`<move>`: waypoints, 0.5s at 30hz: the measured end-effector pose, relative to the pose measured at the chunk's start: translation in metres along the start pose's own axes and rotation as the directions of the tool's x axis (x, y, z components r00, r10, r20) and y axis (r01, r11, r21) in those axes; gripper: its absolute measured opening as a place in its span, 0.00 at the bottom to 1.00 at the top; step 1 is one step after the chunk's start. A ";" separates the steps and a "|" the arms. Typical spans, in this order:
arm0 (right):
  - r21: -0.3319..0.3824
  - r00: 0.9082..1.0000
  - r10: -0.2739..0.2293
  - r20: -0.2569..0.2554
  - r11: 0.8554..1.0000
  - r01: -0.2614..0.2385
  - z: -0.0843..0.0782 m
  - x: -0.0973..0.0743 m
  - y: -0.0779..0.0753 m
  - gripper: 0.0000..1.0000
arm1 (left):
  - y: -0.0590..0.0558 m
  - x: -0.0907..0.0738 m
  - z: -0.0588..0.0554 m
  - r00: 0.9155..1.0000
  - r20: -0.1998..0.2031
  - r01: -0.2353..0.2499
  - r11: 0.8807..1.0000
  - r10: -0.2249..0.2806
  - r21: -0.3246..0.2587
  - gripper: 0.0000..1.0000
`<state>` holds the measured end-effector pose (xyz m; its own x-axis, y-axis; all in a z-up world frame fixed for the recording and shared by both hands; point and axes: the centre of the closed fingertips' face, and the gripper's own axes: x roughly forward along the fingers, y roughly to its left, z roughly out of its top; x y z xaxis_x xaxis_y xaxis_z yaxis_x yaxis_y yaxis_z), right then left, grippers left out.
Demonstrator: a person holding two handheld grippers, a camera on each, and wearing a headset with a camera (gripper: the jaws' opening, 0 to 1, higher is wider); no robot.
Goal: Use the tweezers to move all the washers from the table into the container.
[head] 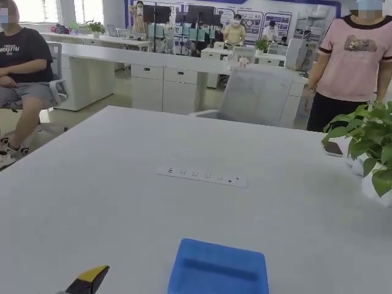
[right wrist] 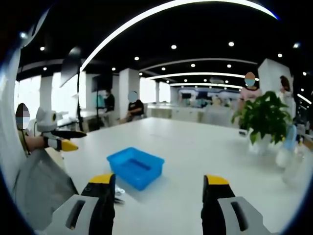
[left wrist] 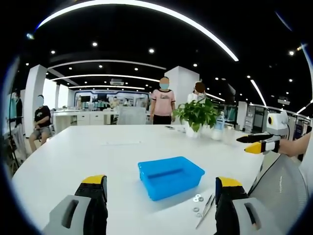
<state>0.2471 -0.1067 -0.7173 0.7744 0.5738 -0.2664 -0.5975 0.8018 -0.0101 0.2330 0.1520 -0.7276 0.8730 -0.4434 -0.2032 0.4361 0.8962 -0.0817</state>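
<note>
The big white table [head: 122, 202] is stretching away towards the far desks, and the leafy green potted plant [head: 367, 138] is standing at its far right. The blue rectangular plastic container [left wrist: 168, 188] is sitting open-topped on the near side, and it is looking empty from here. A flat white power strip [head: 202, 176] is lying further out, well apart from it. The left gripper [left wrist: 160, 182] is hovering with its yellow-tipped jaws spread wide and nothing between them. The right gripper [right wrist: 159, 179] is doing the same, released and empty. Off the container's near right corner the slim metal tweezers [left wrist: 205, 211] are lying flat on the table, and the small silver ring washers [left wrist: 198, 198] are lying just beside them, none in the container yet. I'm judging those washers light, stiff and slippery, lying flush on a smooth top, so they are likely to skate unless pinched by the rim or through the hole. The tweezers look thin and springy, and gripping across both arms around mid-length should let the jaws squeeze the tips closed. As for writing, the print on the seated person's dark T-shirt [head: 21, 52] is too blurred to read, and the power strip's markings are too small.
</note>
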 end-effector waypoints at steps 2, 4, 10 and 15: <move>0.002 1.000 -0.001 0.002 1.000 0.001 0.001 0.000 0.000 0.71 | -0.001 0.000 0.000 1.000 0.001 0.002 1.000 -0.002 0.001 0.93; 0.001 1.000 -0.004 0.005 1.000 0.004 0.001 0.000 -0.001 0.71 | 0.000 0.000 0.000 1.000 0.000 0.004 1.000 -0.004 -0.001 0.93; 0.004 1.000 -0.011 0.013 1.000 0.011 0.003 -0.001 -0.002 0.71 | 0.000 0.001 0.000 1.000 -0.001 0.005 1.000 -0.005 0.000 0.93; 0.002 1.000 -0.012 0.016 1.000 0.012 0.003 -0.001 -0.002 0.71 | 0.003 0.000 0.001 1.000 0.007 -0.003 1.000 0.003 0.001 0.93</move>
<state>0.2484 -0.1087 -0.7136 0.7850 0.5664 -0.2511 -0.5875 0.8092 -0.0115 0.2341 0.1545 -0.7271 0.8758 -0.4409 -0.1965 0.4338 0.8974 -0.0801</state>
